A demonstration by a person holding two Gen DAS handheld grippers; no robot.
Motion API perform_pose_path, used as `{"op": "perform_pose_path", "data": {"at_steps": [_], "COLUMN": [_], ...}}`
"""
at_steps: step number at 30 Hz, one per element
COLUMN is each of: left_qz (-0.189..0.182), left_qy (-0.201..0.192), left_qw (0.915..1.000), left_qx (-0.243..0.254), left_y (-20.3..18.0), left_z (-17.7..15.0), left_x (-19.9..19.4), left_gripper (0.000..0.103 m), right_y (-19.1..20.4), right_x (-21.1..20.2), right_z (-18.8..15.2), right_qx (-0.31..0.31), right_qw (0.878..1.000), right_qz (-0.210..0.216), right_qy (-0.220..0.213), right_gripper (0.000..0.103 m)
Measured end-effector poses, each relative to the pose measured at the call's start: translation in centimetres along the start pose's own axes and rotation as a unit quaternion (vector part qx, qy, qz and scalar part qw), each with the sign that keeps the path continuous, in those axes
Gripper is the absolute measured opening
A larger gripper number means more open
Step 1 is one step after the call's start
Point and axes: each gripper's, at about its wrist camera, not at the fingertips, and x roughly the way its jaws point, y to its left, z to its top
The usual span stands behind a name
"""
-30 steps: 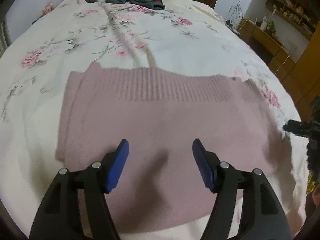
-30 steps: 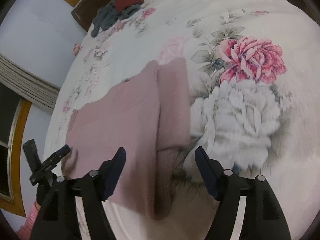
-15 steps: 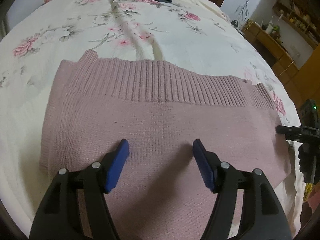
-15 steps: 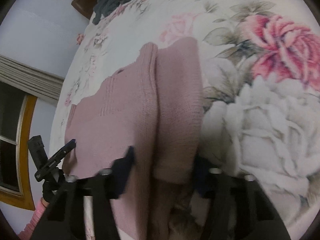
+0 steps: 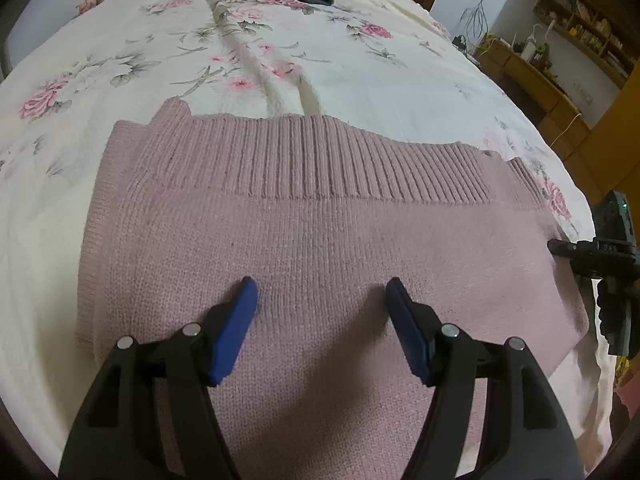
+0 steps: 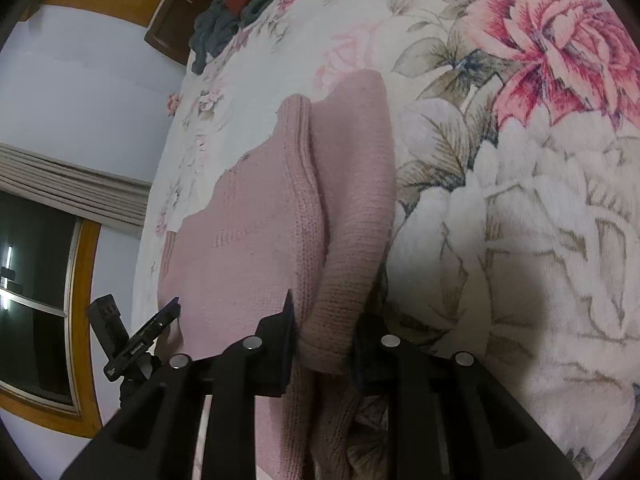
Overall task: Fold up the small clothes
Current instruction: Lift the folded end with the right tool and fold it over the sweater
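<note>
The pink sweater (image 5: 320,248) lies flat on the bed (image 5: 280,60). The left claw (image 5: 320,300) hovers wide above it; the right claw (image 6: 324,336) pinches its folded edge. Next, I'd judge, that edge wants lifting across.

The left gripper (image 5: 320,292) has two black plastic arms with cut-out slots, each carrying two silver screws and ending in a flat blue pad (image 5: 236,328). The right gripper (image 6: 324,320) is built alike, black with silver screws.
</note>
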Motion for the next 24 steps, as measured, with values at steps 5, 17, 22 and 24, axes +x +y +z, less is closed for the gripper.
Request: {"op": "perform_pose_path", "data": {"at_steps": [5,17,22,24], "left_qz": [-0.01,-0.084,-0.119,-0.13], "left_qy": [0.001,-0.037,-0.046,-0.044], "left_qw": [0.9998,0.9946,0.9879,0.9851], "left_qx": [-0.015,-0.049,-0.089,-0.103], "left_y": [0.2,0.1,1.2,1.6], "left_z": [0.2,-0.3,-0.2,-0.3], "left_x": [-0.7,-5.6,-6.6,-6.5], "left_gripper": [0.066,0.067,0.067,0.067], "right_y": [2.5,20.8,24.1,24.7], "right_x": [-0.9,2.1,6.3,7.8], "right_z": [0.1,-1.1,-2.7,-3.4], "right_qx": [-0.005,-0.202,-0.247,-0.257], "right_qw": [1.0,0.976,0.958,0.952], "right_qz": [-0.01,-0.083,-0.141,-0.16], "right_qy": [-0.013,0.016,0.043,0.051], "right_gripper": [0.021,0.021,0.021,0.021]}}
